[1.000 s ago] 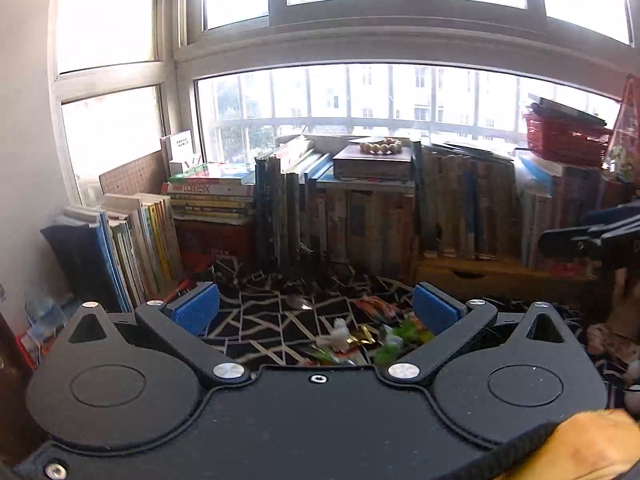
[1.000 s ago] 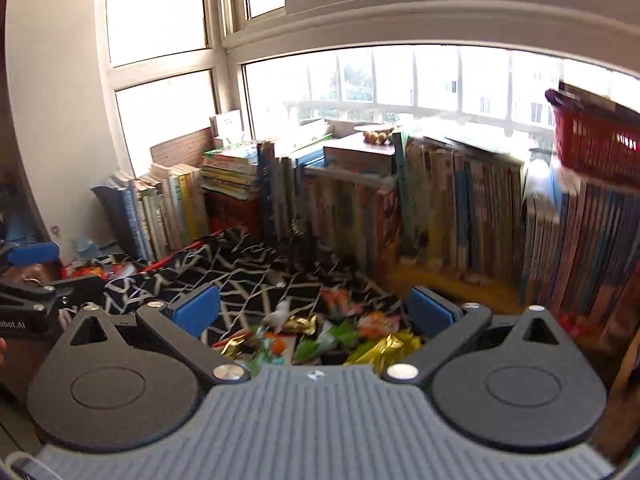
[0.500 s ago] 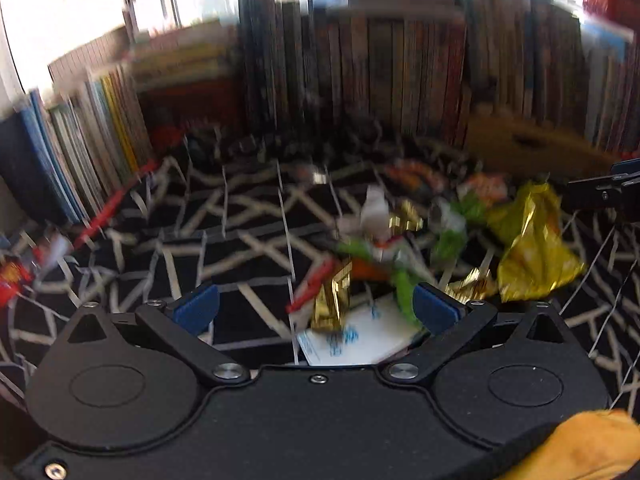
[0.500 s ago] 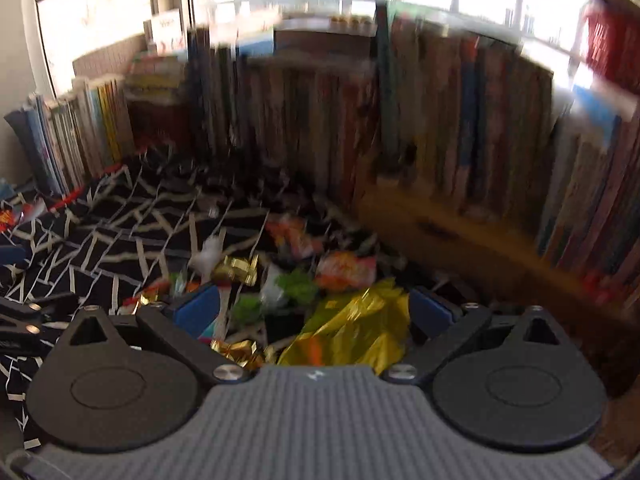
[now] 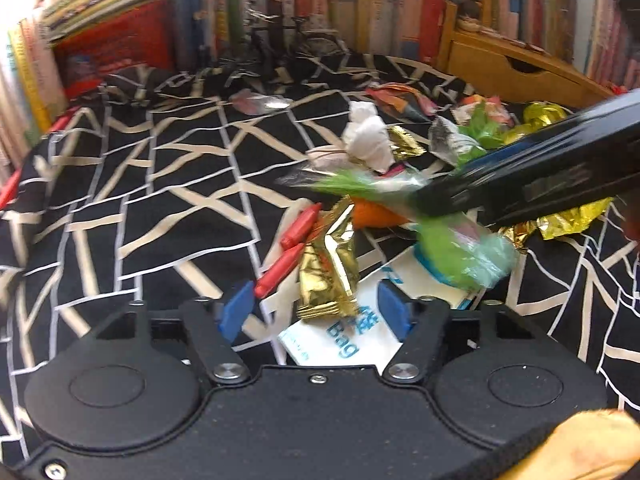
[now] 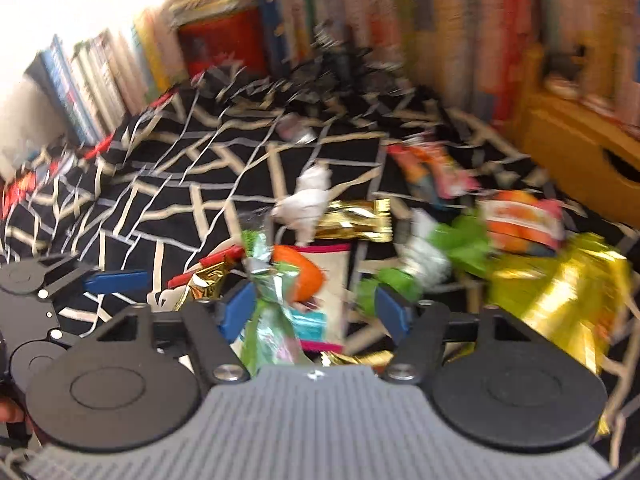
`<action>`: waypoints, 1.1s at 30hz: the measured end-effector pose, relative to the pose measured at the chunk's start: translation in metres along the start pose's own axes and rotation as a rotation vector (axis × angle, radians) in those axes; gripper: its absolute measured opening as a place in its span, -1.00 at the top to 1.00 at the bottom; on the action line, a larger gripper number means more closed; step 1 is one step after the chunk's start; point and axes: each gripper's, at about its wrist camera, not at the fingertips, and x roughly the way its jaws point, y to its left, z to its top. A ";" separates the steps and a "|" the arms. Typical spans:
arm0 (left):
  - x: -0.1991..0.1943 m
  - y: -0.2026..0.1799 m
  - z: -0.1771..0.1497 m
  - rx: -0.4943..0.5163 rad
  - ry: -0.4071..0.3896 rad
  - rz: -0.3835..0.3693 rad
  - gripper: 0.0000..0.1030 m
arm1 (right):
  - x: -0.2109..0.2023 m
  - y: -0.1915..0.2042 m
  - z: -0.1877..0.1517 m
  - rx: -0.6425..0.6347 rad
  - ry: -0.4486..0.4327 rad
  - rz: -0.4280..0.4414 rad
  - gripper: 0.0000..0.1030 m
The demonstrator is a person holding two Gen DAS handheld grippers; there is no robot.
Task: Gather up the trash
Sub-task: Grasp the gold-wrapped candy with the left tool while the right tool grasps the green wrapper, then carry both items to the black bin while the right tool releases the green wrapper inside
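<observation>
On a black cloth (image 5: 160, 184) with pale crazed lines, crinkled foil and plastic wrappers (image 5: 400, 184) lie at twelve o'clock of the closing left gripper (image 5: 316, 310), a creased gold wrapper (image 5: 330, 276) between its unpressed pads, while the right gripper (image 6: 316, 310) closes around a green wrapper (image 6: 268, 320).

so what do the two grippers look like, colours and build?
The left gripper is all black: blue pads on black linkage fingers, silver pivot screws, two round discs on the body. The right gripper has the same fingers, pads and discs, but a grey ribbed body.
</observation>
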 end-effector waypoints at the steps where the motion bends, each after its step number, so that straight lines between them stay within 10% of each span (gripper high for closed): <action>1: 0.002 -0.001 0.000 0.006 -0.005 -0.009 -0.09 | 0.010 0.001 0.002 -0.012 0.025 0.018 -0.40; 5: 0.003 -0.010 0.000 0.053 -0.031 -0.008 0.13 | 0.032 0.007 0.007 -0.029 0.066 0.071 -0.39; 16: -0.005 -0.007 -0.005 0.005 -0.059 0.041 0.52 | 0.033 0.024 0.008 -0.098 0.005 0.065 0.57; 33: -0.107 -0.024 -0.010 -0.031 -0.191 0.119 0.52 | -0.077 0.065 -0.007 -0.199 -0.190 0.104 0.60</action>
